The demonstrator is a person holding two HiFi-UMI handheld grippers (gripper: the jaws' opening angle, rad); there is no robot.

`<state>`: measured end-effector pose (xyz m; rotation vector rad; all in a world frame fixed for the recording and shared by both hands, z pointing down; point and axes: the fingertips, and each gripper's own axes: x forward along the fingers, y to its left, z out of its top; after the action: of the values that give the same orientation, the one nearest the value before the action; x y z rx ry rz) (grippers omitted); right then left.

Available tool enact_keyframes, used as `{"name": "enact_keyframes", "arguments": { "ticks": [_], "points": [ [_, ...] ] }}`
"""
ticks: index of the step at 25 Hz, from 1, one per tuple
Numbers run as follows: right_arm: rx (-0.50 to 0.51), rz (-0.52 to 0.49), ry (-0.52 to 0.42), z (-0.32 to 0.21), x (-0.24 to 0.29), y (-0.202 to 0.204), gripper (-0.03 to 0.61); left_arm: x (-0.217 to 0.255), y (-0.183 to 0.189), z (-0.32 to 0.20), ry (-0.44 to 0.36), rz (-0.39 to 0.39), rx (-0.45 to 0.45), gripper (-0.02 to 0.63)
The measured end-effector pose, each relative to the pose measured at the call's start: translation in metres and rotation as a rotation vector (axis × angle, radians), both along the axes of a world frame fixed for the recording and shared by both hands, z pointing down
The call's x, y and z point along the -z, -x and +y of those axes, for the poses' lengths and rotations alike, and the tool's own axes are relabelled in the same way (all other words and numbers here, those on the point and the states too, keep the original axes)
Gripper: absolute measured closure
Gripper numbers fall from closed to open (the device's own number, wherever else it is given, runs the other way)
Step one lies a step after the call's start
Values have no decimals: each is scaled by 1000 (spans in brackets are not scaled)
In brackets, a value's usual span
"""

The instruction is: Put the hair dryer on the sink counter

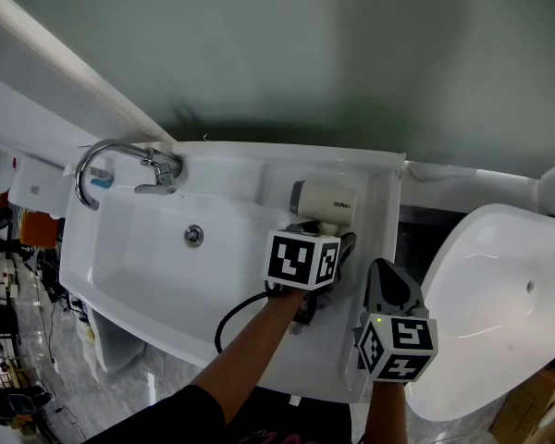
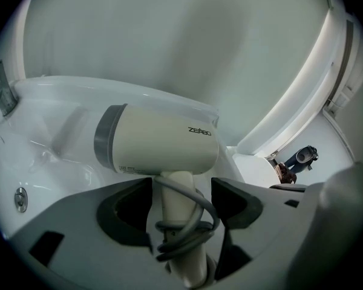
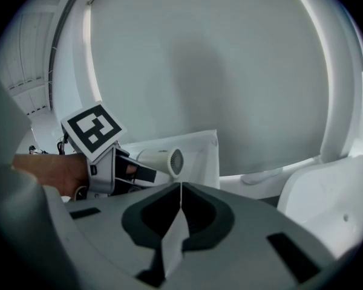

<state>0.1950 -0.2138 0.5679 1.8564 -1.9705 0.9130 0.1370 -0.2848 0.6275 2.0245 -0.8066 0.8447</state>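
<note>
The cream hair dryer [image 1: 326, 202] lies on the right part of the white sink counter [image 1: 377, 192], nozzle pointing left and handle pointing toward me. My left gripper [image 1: 326, 240] stands open astride the handle. In the left gripper view the handle [image 2: 180, 192], wrapped with grey cord, sits between the jaws with a gap on each side, below the dryer's body [image 2: 157, 147]. My right gripper [image 1: 385, 276] hovers just right of it, shut and empty. In the right gripper view its jaws meet [image 3: 180, 189], with the dryer [image 3: 160, 160] and the left gripper's fingers [image 3: 136, 174] ahead to the left.
The sink basin [image 1: 139, 248] with a chrome faucet [image 1: 120, 160] fills the left. The dryer's black cord [image 1: 233, 314] loops over the counter's front edge. A white oval fixture [image 1: 499, 303] stands to the right, across a dark gap. A grey-green wall rises behind.
</note>
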Motion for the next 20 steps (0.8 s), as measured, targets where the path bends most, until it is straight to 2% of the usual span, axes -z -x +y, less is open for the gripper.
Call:
{"name": "enact_keyframes", "arguments": {
  "ticks": [11, 16, 20],
  "points": [
    [-16, 15, -22, 11, 9, -5, 557, 14, 12, 4, -62, -15, 8, 311],
    [-9, 25, -49, 15, 22, -2, 557, 39, 23, 10, -176, 15, 16, 313],
    [-9, 39, -82, 23, 41, 2, 557, 73, 32, 18, -256, 84, 26, 313]
  ]
}}
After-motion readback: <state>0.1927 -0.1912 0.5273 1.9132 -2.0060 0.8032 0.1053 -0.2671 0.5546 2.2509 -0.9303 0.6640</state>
